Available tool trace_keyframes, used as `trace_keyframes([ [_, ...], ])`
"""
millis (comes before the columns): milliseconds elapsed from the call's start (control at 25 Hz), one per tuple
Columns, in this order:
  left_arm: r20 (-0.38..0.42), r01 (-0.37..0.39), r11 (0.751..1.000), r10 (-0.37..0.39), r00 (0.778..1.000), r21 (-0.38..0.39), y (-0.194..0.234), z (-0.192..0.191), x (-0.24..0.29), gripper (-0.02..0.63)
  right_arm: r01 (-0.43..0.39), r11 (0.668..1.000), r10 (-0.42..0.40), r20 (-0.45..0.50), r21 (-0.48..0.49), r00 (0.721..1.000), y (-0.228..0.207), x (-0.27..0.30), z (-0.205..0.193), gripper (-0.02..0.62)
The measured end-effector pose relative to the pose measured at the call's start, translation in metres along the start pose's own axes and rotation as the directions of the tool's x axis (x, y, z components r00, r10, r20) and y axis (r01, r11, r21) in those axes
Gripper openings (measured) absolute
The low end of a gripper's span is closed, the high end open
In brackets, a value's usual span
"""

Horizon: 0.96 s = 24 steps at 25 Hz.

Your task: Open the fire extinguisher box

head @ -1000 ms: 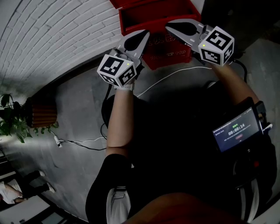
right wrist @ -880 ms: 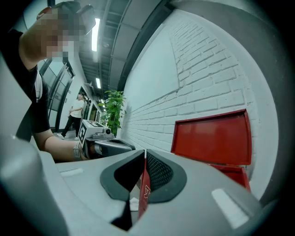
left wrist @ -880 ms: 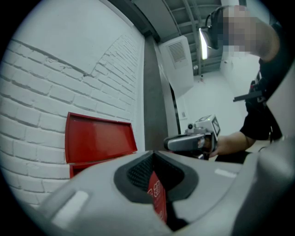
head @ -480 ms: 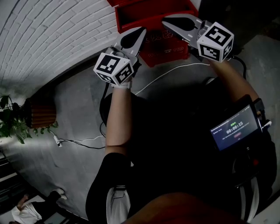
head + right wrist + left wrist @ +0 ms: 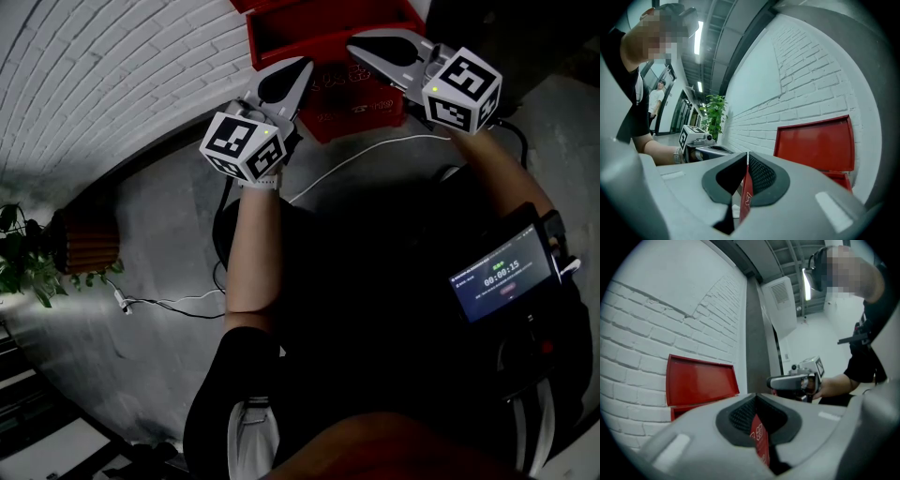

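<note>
1. The left gripper [image 5: 298, 67] has its jaws brought together with nothing clamped. The red strip with white print in the slit below its pads is the front of the fire extinguisher box [image 5: 361, 111] seen beyond them, not something held
2. The right gripper [image 5: 358, 47] is closed and empty in the same way, with the same red sliver of the box showing under its pads
3. Both grippers point level at the box, the left one towards its left half and the right one towards its right half. In the head view their tips lie across the box's front rim, but I cannot tell whether either touches it. Closed jaws held side by side like this look to me like a rest pose in front of the box, not a reach for a grip
4. The box sits on the floor, backed against the white brick wall [image 5: 112, 66]. Its lid [image 5: 701, 379] is swung up from the rear edge and leans flat on the bricks above the box, so the top is open. Going by that, the opening looks already done. The inside of the box is too dark to tell what it holds
5. A white cable [image 5: 347, 164] runs over the floor just in front of the box. A potted plant [image 5: 23, 267] stands by the wall, well off to the box's left. On the near side of the box a small lit screen [image 5: 497, 277] is worn at the person's chest
</note>
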State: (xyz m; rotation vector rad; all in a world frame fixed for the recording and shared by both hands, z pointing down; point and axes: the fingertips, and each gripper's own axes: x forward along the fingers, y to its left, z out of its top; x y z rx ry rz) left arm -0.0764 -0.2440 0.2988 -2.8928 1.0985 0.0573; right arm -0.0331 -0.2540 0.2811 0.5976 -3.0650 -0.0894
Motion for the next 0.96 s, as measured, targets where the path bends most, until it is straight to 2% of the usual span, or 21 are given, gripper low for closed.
trace_keyframes([
  [960, 0.002, 0.001, 1.000, -0.001, 1.000, 0.000, 0.0003, 0.0002, -0.0011, 0.004, -0.003, 1.000, 0.003, -0.011, -0.007, 1.000, 0.0008, 0.0012, -0.0030, 0.018],
])
